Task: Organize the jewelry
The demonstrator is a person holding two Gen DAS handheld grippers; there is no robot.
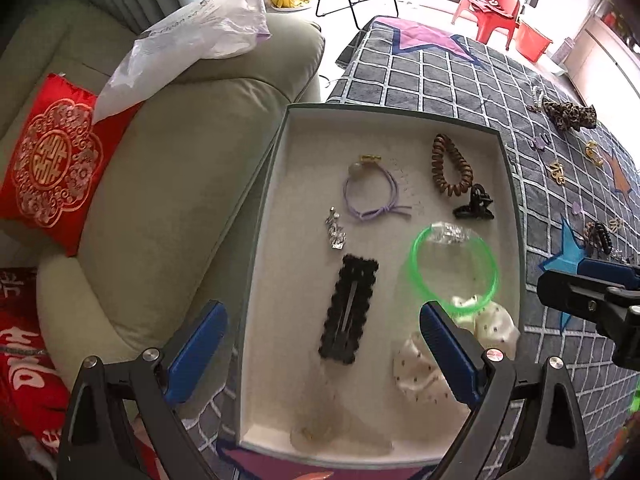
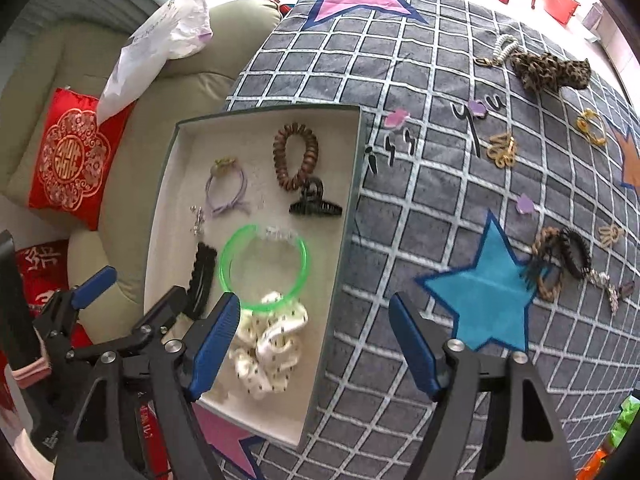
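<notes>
Left gripper (image 1: 322, 350): jaws spread wide and holding nothing, poised above the near end of the tray; its blue fingers (image 1: 198, 350) straddle the tray's left wall.
Tray (image 1: 260, 264): shallow, pale-lined, dark-rimmed, lying on the checked grey blanket (image 2: 420, 200) just beside a beige armchair (image 1: 168, 184).
Between the left jaws: a black scalloped hair clip (image 1: 349, 307), flat on the tray floor.
Ahead of the left jaws: a small silver clip (image 1: 334, 229), a lilac hair tie (image 1: 370, 194), a brown spiral hair tie (image 1: 450, 164) and a black claw clip (image 1: 474, 205), all apart from one another inside the tray.
At the left gripper's right finger: a green bangle (image 1: 454, 266) overlapping a cream dotted scrunchie (image 1: 432, 360).
Right gripper (image 2: 314, 346): jaws wide apart and empty, left finger over the scrunchie and tray edge, right finger over the bare blanket.
Right of the right jaws: a blue star patch (image 2: 486, 300); beyond it, a braided brown band (image 2: 546, 262) and a black spiral tie (image 2: 576, 252) touching in a pile.
Far right, well ahead: gold ornaments (image 2: 502, 150) and a leopard-print scrunchie (image 2: 550, 70), loose on the blanket outside the tray.
</notes>
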